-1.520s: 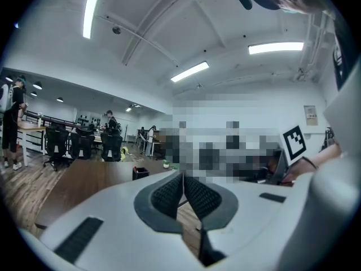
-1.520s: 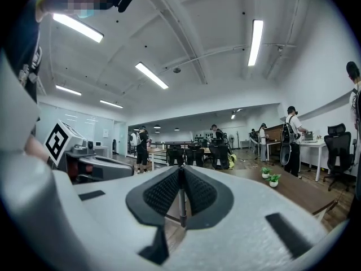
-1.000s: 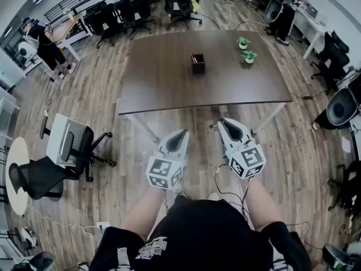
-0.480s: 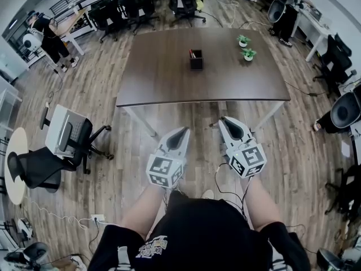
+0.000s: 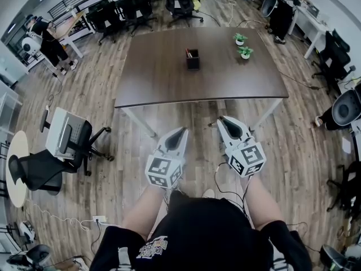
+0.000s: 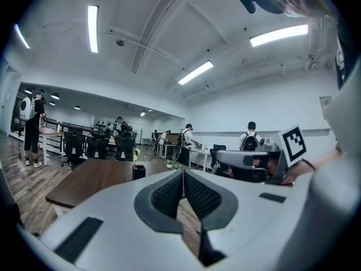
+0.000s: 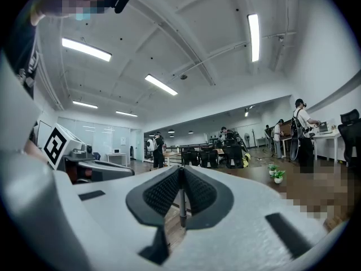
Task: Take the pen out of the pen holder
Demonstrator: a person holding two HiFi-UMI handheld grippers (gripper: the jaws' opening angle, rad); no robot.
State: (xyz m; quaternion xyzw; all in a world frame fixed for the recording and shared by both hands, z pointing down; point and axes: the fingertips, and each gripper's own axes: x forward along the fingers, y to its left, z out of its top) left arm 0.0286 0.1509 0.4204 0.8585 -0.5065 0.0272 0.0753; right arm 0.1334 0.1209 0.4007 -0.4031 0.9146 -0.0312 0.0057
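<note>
A black pen holder (image 5: 193, 60) with a few pens (image 5: 188, 53) stands upright near the middle of the dark brown table (image 5: 169, 86). In the left gripper view the pen holder (image 6: 139, 171) shows small, just left of the jaws. Both grippers are held level in front of the person, well short of the table's near edge. My left gripper (image 5: 183, 131) (image 6: 182, 174) is shut and empty. My right gripper (image 5: 224, 120) (image 7: 181, 171) has its pads meeting at the tips. A thin grey bar shows in the slit below them; I cannot tell what it is.
Two small potted plants (image 5: 240, 39) (image 5: 245, 52) stand on the table's far right part; the plants (image 7: 274, 175) also show in the right gripper view. Wood floor lies between me and the table. Office chairs (image 5: 67, 143) stand at the left, more chairs and people beyond the table.
In the head view the table and pen holder have slid slightly up and left. Both grippers keep the same pose side by side, jaws unchanged.
</note>
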